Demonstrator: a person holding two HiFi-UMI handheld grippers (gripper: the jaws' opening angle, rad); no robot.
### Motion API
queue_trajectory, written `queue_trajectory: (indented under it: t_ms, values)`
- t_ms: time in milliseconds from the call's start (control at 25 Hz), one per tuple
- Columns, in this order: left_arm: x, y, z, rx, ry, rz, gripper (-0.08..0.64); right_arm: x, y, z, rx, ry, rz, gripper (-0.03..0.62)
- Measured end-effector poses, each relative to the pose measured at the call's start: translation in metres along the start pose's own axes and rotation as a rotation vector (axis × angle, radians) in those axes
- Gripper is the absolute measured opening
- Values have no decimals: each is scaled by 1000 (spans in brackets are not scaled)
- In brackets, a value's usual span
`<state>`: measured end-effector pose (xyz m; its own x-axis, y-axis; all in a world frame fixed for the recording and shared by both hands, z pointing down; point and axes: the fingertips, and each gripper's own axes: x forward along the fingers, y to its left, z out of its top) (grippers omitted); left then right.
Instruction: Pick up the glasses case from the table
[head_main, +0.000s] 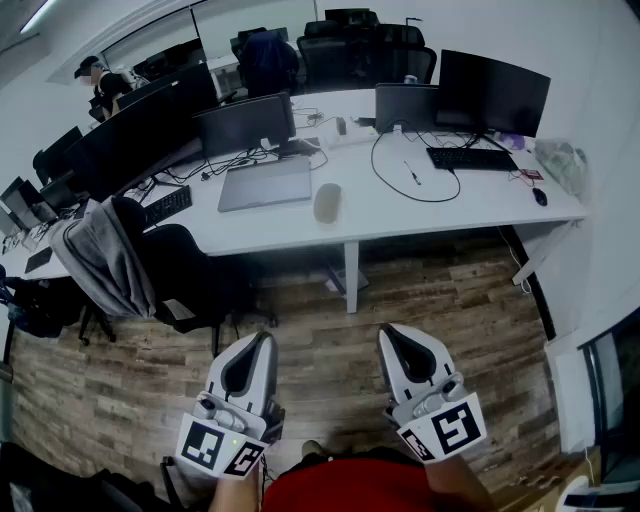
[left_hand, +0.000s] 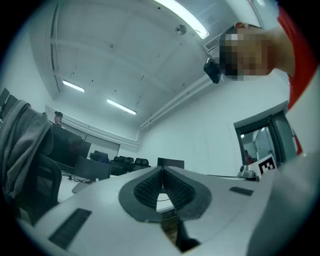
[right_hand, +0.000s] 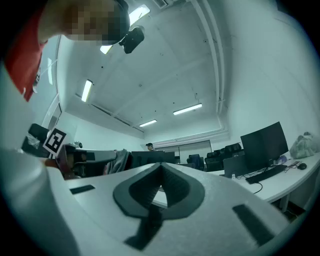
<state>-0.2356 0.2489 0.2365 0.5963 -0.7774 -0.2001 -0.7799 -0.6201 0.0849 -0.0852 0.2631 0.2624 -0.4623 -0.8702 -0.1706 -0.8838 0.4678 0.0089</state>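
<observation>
Nothing done yet. The left hand-held gripper (head_main: 262, 340) and right hand-held gripper (head_main: 390, 332) are clenched, empty, well apart from the desk (head_main: 470, 205) where the glasses case (head_main: 327, 202) lies untouched.

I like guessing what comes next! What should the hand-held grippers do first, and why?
Probably move the right hand-held gripper forward toward the glasses case. It is shut, empty, and well short of the table where the case lies.
</observation>
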Motion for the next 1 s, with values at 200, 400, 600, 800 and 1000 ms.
queue_trajectory:
  t_ms: [200,400,600,800,1000]
  values:
    - [13,-11,-2,5,-1,1,11,-6,-14,5,35,-33,25,3]
    - [33,-19,-8,3,3,13,11,-9,-37,8,37,-52,24,4]
    - [56,-24,-20,13,18,23,11,-9,-63,1,25,-45,21,5]
    - [83,-25,-35,11,44,29,11,-7,-90,-7,24,-29,8,5]
    - [118,-9,-51,1,50,27,11,11,-113,-21,15,-11,0,5]
